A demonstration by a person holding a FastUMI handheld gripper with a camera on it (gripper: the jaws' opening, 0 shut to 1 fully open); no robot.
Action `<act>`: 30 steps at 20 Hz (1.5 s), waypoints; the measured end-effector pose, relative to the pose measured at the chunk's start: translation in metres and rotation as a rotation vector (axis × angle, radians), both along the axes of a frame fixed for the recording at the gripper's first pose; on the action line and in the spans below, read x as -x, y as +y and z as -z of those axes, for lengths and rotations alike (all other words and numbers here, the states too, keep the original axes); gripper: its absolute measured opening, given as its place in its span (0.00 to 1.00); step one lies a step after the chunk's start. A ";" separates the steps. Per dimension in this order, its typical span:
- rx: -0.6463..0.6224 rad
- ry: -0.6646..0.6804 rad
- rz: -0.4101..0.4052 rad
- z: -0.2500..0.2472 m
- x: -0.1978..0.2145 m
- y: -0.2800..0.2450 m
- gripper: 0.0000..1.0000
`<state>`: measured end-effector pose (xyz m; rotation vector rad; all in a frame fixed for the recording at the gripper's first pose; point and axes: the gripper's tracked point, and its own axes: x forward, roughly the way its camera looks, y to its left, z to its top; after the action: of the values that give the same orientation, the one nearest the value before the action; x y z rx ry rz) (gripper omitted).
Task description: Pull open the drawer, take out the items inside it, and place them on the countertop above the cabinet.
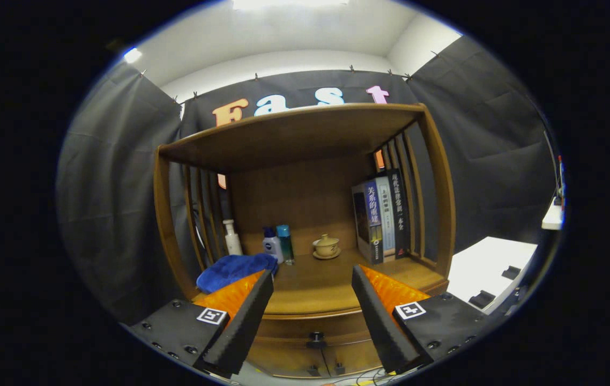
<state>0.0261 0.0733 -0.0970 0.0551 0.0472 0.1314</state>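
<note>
On the far left of the countertop (pixel 310 289) a blue cloth (pixel 235 269) lies bunched up, just beyond the left finger and partly hidden by it. Behind it a white pump bottle (pixel 231 237) is tucked against the slatted side. Next come a small white bottle (pixel 271 245) and a teal one (pixel 284 244), touching and pushed well back, which leaves the front of the countertop bare, probably the landing spot for whatever comes out.

Centre now: a lidded cup (pixel 326 245) on its saucer sits alone. Below it, the gripper (pixel 313 300) is spread wide, pinching nothing, its fingers framing the counter's front edge. Between them and lower down is the drawer (pixel 313 348), shut, with its dark knob (pixel 315 338) dead centre. That wide spread suits closing around the knob. The drawer's contents are hidden entirely, and its lower front blurs out among what may be cables.

On the right, three books (pixel 382 217) stand upright, leaning on the slats. Beyond the cabinet is a white table (pixel 490 262) with dark pieces I can't make out.
</note>
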 end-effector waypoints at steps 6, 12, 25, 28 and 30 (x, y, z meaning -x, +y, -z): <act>0.007 0.005 0.000 0.068 -0.019 0.012 0.98; 0.058 0.014 0.002 0.129 -0.034 0.008 0.98; 0.107 0.145 0.061 0.214 -0.053 -0.019 0.81; 0.079 0.165 0.065 0.219 -0.051 -0.020 0.66; 0.070 0.172 0.062 0.218 -0.053 -0.019 0.55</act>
<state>0.0789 0.0542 -0.3154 -0.0023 0.2210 0.0625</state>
